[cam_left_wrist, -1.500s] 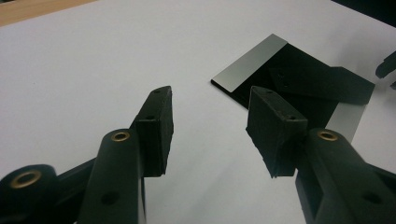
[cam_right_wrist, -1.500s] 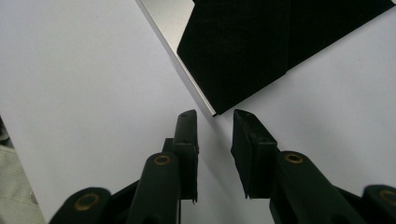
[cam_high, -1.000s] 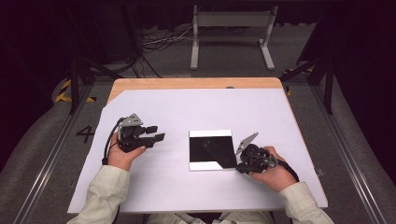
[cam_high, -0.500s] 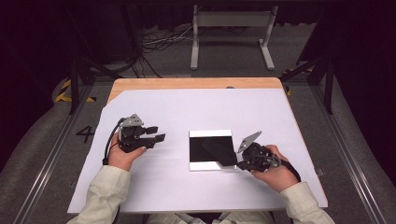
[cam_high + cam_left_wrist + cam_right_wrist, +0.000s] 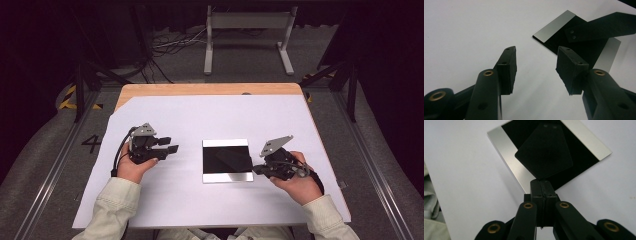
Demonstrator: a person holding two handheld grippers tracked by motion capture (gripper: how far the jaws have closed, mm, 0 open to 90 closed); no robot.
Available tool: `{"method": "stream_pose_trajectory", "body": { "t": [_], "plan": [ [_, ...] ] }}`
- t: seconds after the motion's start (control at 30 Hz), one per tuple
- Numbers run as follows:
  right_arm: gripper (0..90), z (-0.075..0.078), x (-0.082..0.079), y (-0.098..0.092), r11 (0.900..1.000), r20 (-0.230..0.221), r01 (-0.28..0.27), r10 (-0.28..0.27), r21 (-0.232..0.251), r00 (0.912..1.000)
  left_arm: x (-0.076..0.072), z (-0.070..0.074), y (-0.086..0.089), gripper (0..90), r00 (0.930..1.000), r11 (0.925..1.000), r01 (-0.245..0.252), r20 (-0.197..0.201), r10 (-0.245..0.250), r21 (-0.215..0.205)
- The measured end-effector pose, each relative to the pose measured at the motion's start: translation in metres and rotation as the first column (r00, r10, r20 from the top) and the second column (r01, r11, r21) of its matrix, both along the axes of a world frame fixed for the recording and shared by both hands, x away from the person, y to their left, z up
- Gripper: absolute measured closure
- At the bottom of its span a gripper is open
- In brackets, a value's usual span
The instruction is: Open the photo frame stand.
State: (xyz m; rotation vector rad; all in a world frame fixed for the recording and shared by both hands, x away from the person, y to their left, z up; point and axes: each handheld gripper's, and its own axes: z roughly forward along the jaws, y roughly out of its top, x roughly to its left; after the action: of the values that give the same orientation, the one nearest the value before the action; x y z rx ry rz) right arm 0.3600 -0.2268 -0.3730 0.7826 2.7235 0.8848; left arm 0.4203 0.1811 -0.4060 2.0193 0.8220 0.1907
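Grippers sit at either side of a flat square plate (image 5: 227,160) with a glossy black centre and silver strips along two opposite edges, which lies on the white sheet (image 5: 210,115) covering the wooden desk (image 5: 200,89), a little toward the near edge and right of the middle.

The right gripper (image 5: 257,171), held in the person's right hand (image 5: 295,182), points at the plate's right near corner. In the right gripper view its two black jaws are pressed together, and a thin black card with rounded corners (image 5: 544,150) rises from between the pads (image 5: 541,187), pinched at its near corner. The card hangs tilted above the plate's dark centre, raised off it at the gripped corner; whether its far end touches the plate I cannot tell. In the left gripper view the same card (image 5: 599,26) shows as a dark flat strip crossing above the plate (image 5: 555,26).

The left gripper (image 5: 170,145), in the person's left hand (image 5: 131,167), rests on the sheet well apart from the plate, toward the desk's left edge, its tips aimed at the plate. Its jaws stand spread with nothing between the pads (image 5: 509,70), just bare white sheet. They have closed slightly in the last moment but remain wide.

Pale sleeves (image 5: 112,205) come in from the near edge of the desk.
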Motion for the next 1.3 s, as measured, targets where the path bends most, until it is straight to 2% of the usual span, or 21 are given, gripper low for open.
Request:
{"method": "stream_pose_trajectory", "body": {
  "t": [0.07, 0.13, 0.17, 0.23, 0.3, 0.33, 0.7, 0.83, 0.87, 0.93, 1.03, 1.2, 1.3],
  "plan": [
    [89.9, 0.002, 0.000, -0.001, 0.999, 0.022, 0.009, -0.010, 0.044, 0.9997, 0.001, 0.000, 0.000, 51.7, 1.0000, 1.0000, 0.004, 0.007, -0.004, 0.009],
    [89.9, 0.005, -0.002, 0.000, 0.994, 0.079, 0.013, -0.022, 0.111, 0.9967, 0.000, -0.001, -0.001, 52.0, 1.0000, 1.0000, 0.000, -0.001, 0.000, 0.003],
    [89.9, 0.005, -0.002, 0.001, 0.992, 0.095, 0.011, -0.023, 0.128, 0.9952, 0.000, 0.000, -0.001, 52.3, 1.0000, 1.0000, 0.001, 0.002, -0.001, 0.009],
    [90.0, 0.004, -0.004, 0.001, 0.987, 0.120, 0.016, -0.035, 0.157, 0.9921, -0.001, 0.000, -0.002, 52.6, 1.0000, 0.9999, 0.001, 0.006, -0.001, 0.016],
    [90.0, 0.004, -0.005, 0.000, 0.977, 0.139, 0.020, -0.050, 0.211, 0.9890, 0.000, 0.001, -0.001, 52.7, 0.9998, 0.9997, 0.005, 0.021, -0.005, 0.023],
    [90.0, 0.005, -0.005, 0.000, 0.976, 0.141, 0.021, -0.053, 0.219, 0.9886, 0.000, 0.001, -0.001, 52.7, 0.9999, 0.9999, 0.004, 0.014, -0.004, 0.016],
    [89.8, 0.003, -0.004, -0.001, 0.982, 0.109, 0.018, -0.039, 0.187, 0.9932, 0.000, 0.000, -0.003, 52.7, 1.0000, 0.9999, 0.005, 0.008, -0.005, 0.014],
    [86.7, 0.002, -0.003, -0.002, 0.983, 0.081, 0.009, -0.025, 0.186, 0.9964, 0.000, 0.000, -0.003, 52.3, 1.0000, 0.9999, 0.007, 0.005, -0.007, 0.013],
    [85.9, 0.002, -0.003, -0.002, 0.983, 0.081, 0.005, -0.020, 0.183, 0.9965, 0.000, 0.001, -0.003, 52.3, 0.9998, 0.9996, 0.012, 0.017, -0.013, 0.025],
    [84.6, 0.003, -0.003, -0.002, 0.985, 0.081, -0.003, -0.011, 0.175, 0.9966, -0.001, 0.001, -0.003, 52.1, 0.9999, 0.9998, 0.009, 0.007, -0.009, 0.015],
    [80.7, 0.004, -0.003, -0.003, 0.988, 0.075, 0.003, -0.015, 0.156, 0.9971, 0.000, 0.001, -0.001, 51.8, 0.9997, 0.9995, 0.013, 0.018, -0.013, 0.028],
    [74.4, 0.009, -0.002, -0.009, 0.983, 0.066, 0.017, -0.029, 0.184, 0.9974, 0.000, 0.002, -0.001, 51.4, 0.9998, 0.9997, 0.013, 0.016, -0.014, 0.022],
    [69.8, 0.012, -0.002, -0.015, 0.975, 0.051, 0.039, -0.051, 0.218, 0.9974, 0.000, 0.002, 0.000, 51.2, 0.9998, 0.9998, 0.006, 0.019, -0.007, 0.021]
  ]
}}
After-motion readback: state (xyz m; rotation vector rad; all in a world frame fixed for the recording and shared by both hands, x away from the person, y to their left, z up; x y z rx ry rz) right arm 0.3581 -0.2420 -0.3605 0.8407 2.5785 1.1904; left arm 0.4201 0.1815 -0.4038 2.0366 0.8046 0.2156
